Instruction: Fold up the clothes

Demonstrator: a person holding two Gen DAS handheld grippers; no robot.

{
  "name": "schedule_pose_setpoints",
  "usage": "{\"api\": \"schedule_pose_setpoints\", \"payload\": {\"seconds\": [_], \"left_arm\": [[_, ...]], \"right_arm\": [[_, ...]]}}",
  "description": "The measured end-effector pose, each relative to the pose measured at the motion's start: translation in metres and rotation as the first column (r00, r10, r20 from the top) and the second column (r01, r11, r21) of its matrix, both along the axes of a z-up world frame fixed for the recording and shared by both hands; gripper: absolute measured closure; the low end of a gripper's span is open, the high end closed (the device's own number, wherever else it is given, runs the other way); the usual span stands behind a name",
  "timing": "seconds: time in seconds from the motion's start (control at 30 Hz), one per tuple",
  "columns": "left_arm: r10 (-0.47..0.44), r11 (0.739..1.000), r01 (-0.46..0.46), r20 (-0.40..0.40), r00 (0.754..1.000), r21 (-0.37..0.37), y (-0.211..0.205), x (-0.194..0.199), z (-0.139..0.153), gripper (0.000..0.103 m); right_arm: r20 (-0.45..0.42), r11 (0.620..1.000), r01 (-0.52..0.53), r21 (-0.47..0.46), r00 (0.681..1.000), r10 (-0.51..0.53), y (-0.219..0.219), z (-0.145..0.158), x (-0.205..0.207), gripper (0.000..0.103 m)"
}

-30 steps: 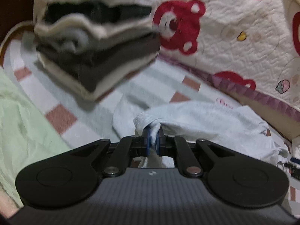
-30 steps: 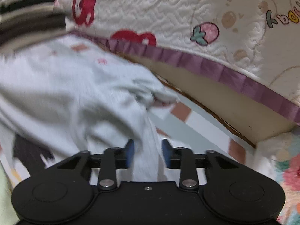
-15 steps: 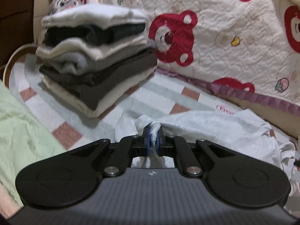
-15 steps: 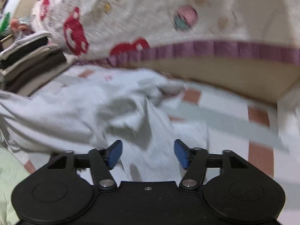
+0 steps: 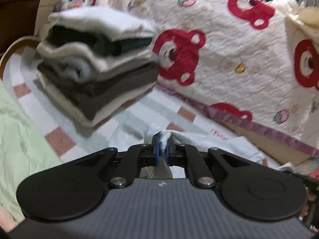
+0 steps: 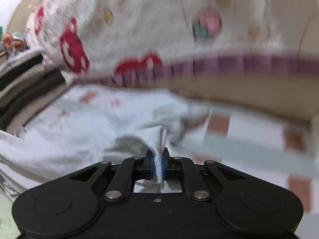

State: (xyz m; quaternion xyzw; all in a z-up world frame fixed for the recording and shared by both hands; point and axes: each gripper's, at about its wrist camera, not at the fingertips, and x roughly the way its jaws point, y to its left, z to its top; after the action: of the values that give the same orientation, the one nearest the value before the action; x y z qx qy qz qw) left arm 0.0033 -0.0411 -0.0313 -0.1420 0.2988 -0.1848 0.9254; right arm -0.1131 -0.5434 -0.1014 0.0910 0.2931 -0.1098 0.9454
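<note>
Checked bed sheet (image 5: 59, 141) under folded stack (image 5: 95, 65)

Dim indoor light — heavy motion blur, esp. right; fisheye-warped edges, seemingly.

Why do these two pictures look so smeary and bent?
Right wrist view: heavy motion blur smears the bear quilt; only the right gripper stays sharp. Left wrist view: milder blur softens the folded stack; the left gripper is crisp. Both fisheye lenses curve the edges.
</note>
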Motion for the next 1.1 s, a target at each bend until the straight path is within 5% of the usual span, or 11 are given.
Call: {"api": "schedule_pose_setpoints", "payload": {"seconds": [0.2, 0.43, 0.7, 0.83, 0.97, 1.1], "left_arm": [[-0.023, 1.0, 0.024, 0.13, 0.991, -0.012, 0.001, -0.015, 0.054, 0.098], [-0.064, 0.996, 0.077, 0.263, 0.963, -0.039, 0.014, -0.036, 0.135, 0.098], [-0.098, 0.99, 0.135, 0.456, 0.885, -0.051, 0.043, -0.068, 0.251, 0.098], [-0.102, 0.992, 0.129, 0.505, 0.857, -0.017, 0.037, -0.068, 0.285, 0.098], [-0.111, 0.993, 0.121, 0.487, 0.866, 0.011, 0.02, -0.047, 0.282, 0.098], [-0.119, 0.992, 0.091, 0.438, 0.891, 0.085, -0.018, -0.001, 0.248, 0.098]], "right_arm": [[0.245, 0.982, 0.072, -0.176, 0.969, -0.027, 0.013, 0.12, -0.048, 0.096], [0.399, 0.94, 0.12, -0.319, 0.917, 0.019, 0.042, 0.216, -0.101, 0.096], [0.515, 0.906, 0.122, -0.406, 0.849, 0.117, 0.067, 0.318, -0.167, 0.096], [0.553, 0.903, 0.096, -0.418, 0.816, 0.169, 0.073, 0.368, -0.196, 0.096], [0.482, 0.87, 0.079, -0.486, 0.855, 0.191, 0.071, 0.373, -0.194, 0.096], [0.403, 0.926, 0.02, -0.376, 0.904, 0.144, 0.045, 0.337, -0.168, 0.096]]}}
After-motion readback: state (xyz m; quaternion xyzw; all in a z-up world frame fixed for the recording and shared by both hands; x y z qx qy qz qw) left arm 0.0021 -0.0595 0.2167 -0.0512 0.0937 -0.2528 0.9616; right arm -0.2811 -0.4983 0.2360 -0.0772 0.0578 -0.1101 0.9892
